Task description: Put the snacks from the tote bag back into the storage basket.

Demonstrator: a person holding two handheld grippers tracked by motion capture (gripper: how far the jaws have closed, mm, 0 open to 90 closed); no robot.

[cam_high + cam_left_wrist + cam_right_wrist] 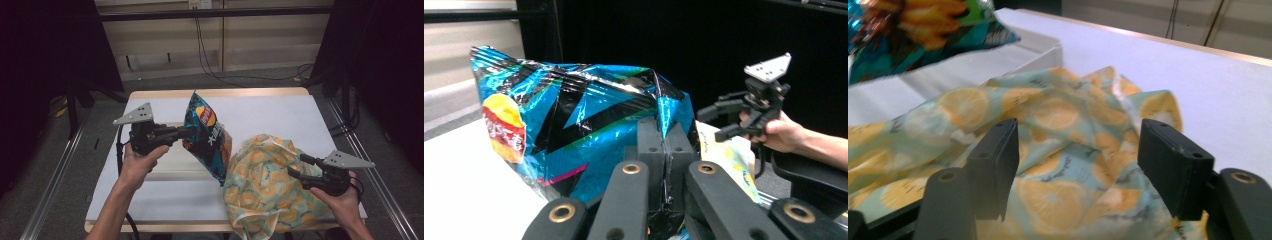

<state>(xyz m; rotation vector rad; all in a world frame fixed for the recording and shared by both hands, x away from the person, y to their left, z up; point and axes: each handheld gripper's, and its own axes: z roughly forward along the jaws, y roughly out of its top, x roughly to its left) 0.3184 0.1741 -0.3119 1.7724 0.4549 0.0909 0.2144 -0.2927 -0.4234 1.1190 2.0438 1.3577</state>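
1. White table [280, 112] fills mid-frame, dark curtains at both sides.
2. Chip bag [206, 135] hangs at centre, above a shallow white tray [172, 167].
3. Left gripper [187, 131] is clenched on the bag's edge.
4. Right gripper [296, 167], lower right, stands released over the orange-print cloth [260, 190].

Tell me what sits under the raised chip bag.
Under the chip bag, held by the left tongs, is a shallow white tray on the table. The bag hides the tray's inside.
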